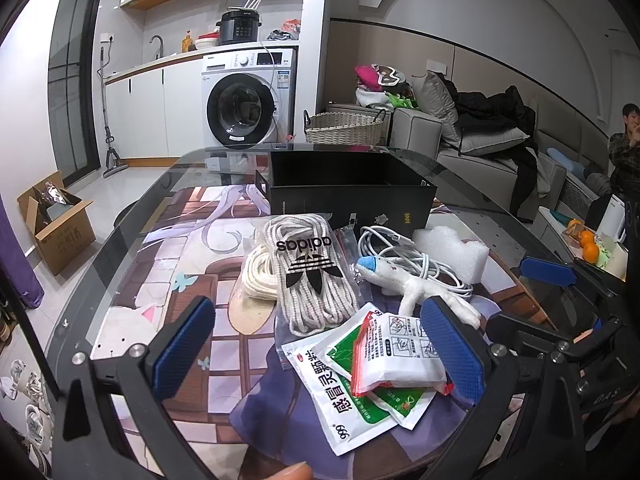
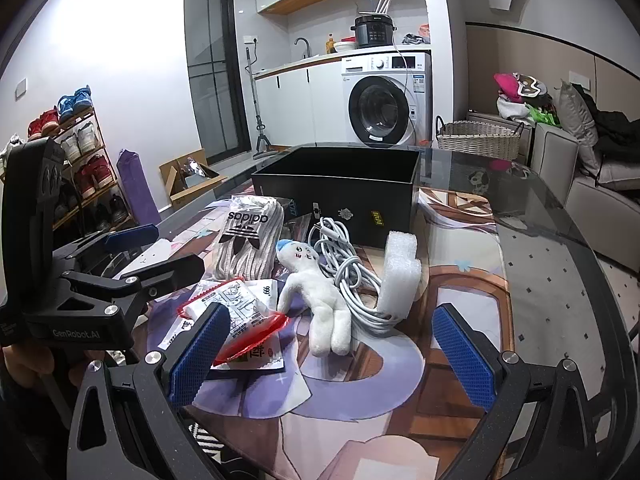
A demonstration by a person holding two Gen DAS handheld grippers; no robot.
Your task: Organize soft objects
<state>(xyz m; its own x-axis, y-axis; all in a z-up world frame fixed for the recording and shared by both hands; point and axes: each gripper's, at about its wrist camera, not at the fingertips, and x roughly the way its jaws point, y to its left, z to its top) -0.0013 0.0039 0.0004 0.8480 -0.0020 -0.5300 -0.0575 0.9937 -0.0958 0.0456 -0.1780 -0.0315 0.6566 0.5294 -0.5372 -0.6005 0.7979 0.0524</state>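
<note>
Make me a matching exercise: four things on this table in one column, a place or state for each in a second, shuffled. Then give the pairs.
1. plush toy
2. black box
3. foam block
4. left tongs

A. open, above the sachets
B. far side of the pile, open-topped
C. lying between the sachets and the white cable
D. standing right of the cable

Pairs: 1-C, 2-B, 3-D, 4-A

Fuzzy plush doll (image 2: pixel 320 300), woven laces (image 1: pixel 312 280), glossy glass table (image 2: pixel 560 280), matt black box (image 2: pixel 340 196).
</note>
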